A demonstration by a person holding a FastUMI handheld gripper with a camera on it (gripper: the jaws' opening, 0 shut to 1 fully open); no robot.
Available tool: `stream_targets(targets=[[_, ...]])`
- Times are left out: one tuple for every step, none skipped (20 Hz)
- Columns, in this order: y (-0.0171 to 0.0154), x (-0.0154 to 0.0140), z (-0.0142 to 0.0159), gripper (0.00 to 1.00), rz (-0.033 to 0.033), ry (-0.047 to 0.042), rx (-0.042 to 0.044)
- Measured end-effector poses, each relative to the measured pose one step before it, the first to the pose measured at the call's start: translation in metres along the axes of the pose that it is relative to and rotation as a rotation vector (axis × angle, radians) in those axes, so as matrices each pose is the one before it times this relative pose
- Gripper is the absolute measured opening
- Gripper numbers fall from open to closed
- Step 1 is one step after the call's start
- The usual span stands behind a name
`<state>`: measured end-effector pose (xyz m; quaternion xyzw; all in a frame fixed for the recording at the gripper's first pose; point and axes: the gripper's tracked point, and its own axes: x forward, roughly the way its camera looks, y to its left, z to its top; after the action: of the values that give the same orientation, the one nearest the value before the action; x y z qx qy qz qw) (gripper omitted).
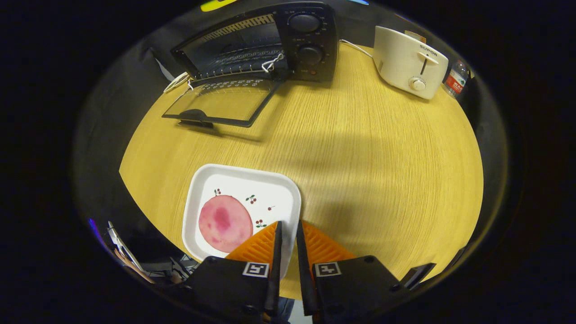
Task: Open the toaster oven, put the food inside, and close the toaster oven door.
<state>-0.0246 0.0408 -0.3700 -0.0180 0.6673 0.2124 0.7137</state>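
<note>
1. Round wooden table: it takes up most of the frame. Its centre and right half are bare, giving open room between the plate and the appliances; its curved edge runs close behind the plate at lower left.
2. Toaster oven, upper centre-left: the door is folded down flat onto the table and the cavity with its wire rack stands open.
3. White toaster, upper right: it sits near the far table edge, well apart from the oven.
4. White square plate, lower centre-left: it holds a round pink slice of food on its left part.
5. Gripper, bottom centre: the fingers stand nearly closed, a narrow gap between them, over the plate's right rim. Whether they grip the rim cannot be told.
6. Small bottle: it stands just right of the toaster, at the table edge.
</note>
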Motion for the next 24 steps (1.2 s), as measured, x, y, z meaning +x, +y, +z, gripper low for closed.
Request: stream_targets(targets=[[0.00088,-0.00429,-0.00014,0.22,0.01002,0.01551,0.00828],[-0.00198,-0.00352,0.00384,0.21,0.01614,0.01909,0.03398],[0.00324,0.00469,-0.00626,0.15,0.03017,0.02290,0.04261],[0.00065,0.00424,0.00107,0.09,0.03237,0.00779,0.02462],[0.00514,-0.00021,0.00087,0.09,0.04038,0.00622,0.04331],[0.00165,-0.00621,-0.00088,0.02,0.04282,0.02381,0.02631],[0.00275,0.00292,-0.00246,0.02,0.03541,0.00124,0.02880],[0.00199,0.00053,-0.00216,0.02,0.03687,0.01160,0.02288],[0.00306,0.00106,-0.00255,0.02,0.03862,0.00422,0.02817],[0.00414,0.00135,0.00003,0.02,0.04587,-0.00694,0.03236],[0.00575,-0.00078,-0.00158,0.02,0.04612,-0.00503,0.03261],[0.00492,0.00025,0.00063,0.02,0.04013,-0.00711,0.02941],[0.00412,0.00145,-0.00057,0.02,0.02915,-0.00884,0.01817],[0.00157,-0.00083,0.00108,0.02,0.01784,-0.01068,0.01083],[0.00419,0.00025,0.00035,0.02,0.01752,-0.01183,0.01129],[0.00639,0.00005,0.00053,0.02,0.02147,-0.00974,0.01191],[0.00826,0.00115,-0.00038,0.02,0.02243,-0.01041,0.00958],[0.00725,-0.00102,0.00074,0.02,0.02058,-0.01184,0.00878],[0.00819,-0.00084,0.00103,0.02,0.01958,-0.01275,0.01423],[0.00906,0.00032,0.00360,0.02,0.02146,-0.02067,0.02230],[0.00864,0.00134,0.00324,0.02,0.02031,-0.02538,0.02424],[0.00911,0.00158,0.00523,0.02,0.02114,-0.03014,0.03294],[0.00912,0.00296,0.00510,0.02,0.01834,-0.03526,0.04075],[0.00801,0.00203,0.00620,0.02,0.01803,-0.03621,0.03688]])
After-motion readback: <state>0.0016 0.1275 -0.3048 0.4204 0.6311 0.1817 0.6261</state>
